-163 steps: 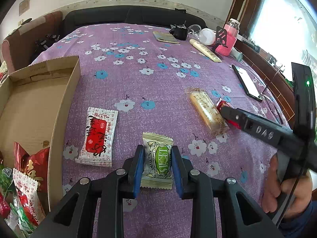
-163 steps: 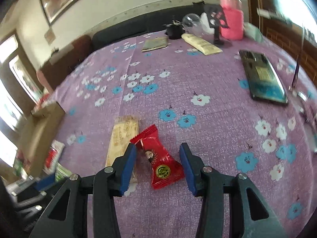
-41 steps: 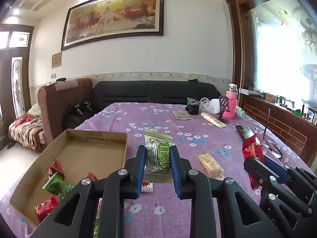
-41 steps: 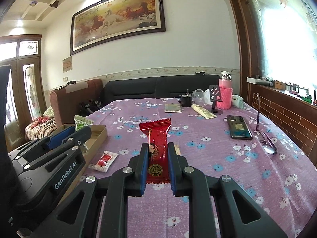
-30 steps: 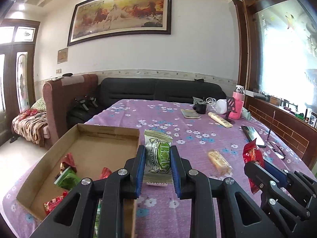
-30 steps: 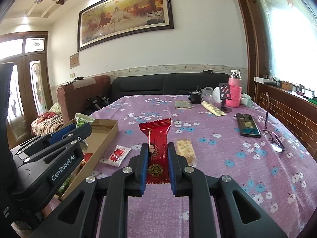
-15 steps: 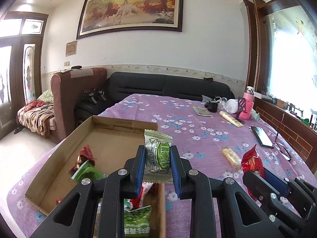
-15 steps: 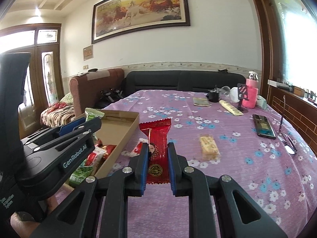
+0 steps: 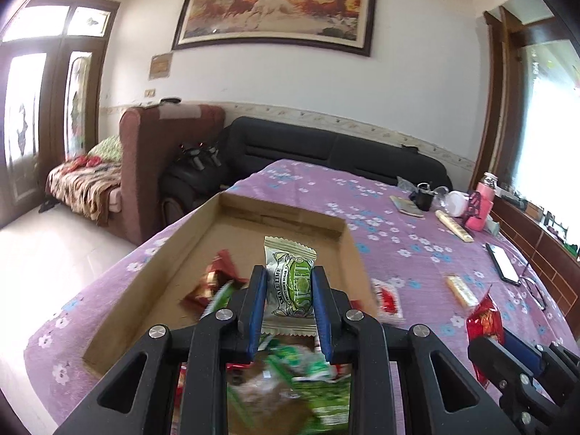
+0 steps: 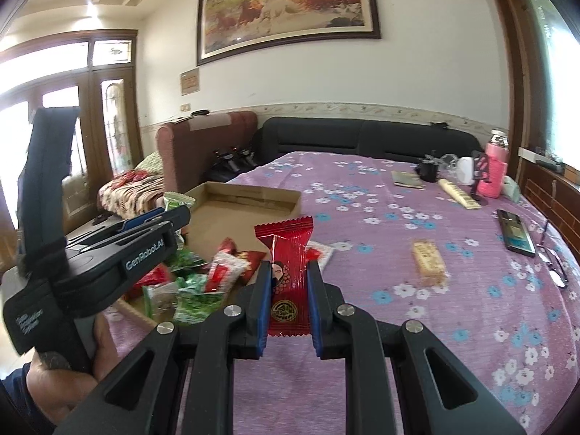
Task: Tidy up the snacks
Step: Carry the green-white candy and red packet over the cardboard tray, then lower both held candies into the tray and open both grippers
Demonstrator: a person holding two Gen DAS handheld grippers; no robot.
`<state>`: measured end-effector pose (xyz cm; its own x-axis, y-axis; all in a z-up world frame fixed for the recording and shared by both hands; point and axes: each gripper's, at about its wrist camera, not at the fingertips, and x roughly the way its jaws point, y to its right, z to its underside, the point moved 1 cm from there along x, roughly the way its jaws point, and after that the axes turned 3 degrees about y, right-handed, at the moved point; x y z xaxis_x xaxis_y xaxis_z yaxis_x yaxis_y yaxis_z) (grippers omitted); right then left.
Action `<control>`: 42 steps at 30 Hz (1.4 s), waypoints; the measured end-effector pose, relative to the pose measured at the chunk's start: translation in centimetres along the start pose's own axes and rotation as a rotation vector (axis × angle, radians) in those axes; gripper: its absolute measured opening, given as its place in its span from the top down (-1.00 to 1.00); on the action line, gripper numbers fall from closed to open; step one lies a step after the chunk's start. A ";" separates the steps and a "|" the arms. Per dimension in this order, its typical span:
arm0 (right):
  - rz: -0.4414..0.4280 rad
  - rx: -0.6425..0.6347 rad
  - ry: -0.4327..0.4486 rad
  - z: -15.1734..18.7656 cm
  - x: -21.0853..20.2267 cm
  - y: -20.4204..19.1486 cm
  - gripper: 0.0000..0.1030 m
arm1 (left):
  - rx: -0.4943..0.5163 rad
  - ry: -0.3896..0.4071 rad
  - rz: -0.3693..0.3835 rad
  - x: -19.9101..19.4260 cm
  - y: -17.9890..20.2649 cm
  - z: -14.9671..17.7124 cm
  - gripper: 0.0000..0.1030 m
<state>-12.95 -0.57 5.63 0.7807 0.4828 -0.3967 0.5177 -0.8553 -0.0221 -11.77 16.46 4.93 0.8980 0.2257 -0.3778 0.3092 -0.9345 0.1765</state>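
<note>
Two wrapped snacks are held off the table, one in each gripper. In the left wrist view the left gripper (image 9: pixel 289 291) has its blue pads clamped on a green-and-white candy packet (image 9: pixel 291 286), which stands upright over the near half of the open cardboard box (image 9: pixel 286 214). In the right wrist view the right gripper (image 10: pixel 289 291) is closed on a red candy packet (image 10: pixel 288 272), upright too, hanging over the purple flowered tablecloth (image 10: pixel 471 319) just off the box's near right corner. Inside the box lie loose red and green wrappers (image 10: pixel 203 282), piled toward its near end; the far end is bare cardboard. From the right wrist camera, a red-and-white sachet (image 10: pixel 320 253) lies on the cloth just beyond the red packet at about 1 o'clock, and a tan wafer bar (image 10: pixel 427 262) sits further out at 3 o'clock. A dark phone (image 10: pixel 516 232) and a pair of glasses (image 10: pixel 554 264) lie near the table's right edge. At the far end, toward 1 o'clock, stand a pink bottle (image 10: pixel 494 170) and a black cup (image 10: pixel 427 170). A hand (image 10: pixel 61 373) grips the left tool's handle at 8 o'clock.
</note>
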 end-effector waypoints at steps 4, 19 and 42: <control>-0.096 0.015 -0.050 -0.6 1.0 -1.5 0.66 | -0.023 -0.046 -0.012 0.9 -1.8 -0.2 0.49; -0.203 0.116 -0.243 -1.2 7.3 -3.9 0.66 | -0.122 -0.221 0.029 4.1 -4.6 0.0 0.49; -0.063 0.312 -0.166 -1.2 4.7 7.7 0.24 | -0.132 -0.235 0.046 4.1 -5.0 0.0 -0.18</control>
<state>-4.83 -4.67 4.73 0.6702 0.5212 -0.5284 0.4111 -0.8535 -0.3204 -9.65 22.09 2.48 0.8193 0.0994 -0.5647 0.3218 -0.8948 0.3095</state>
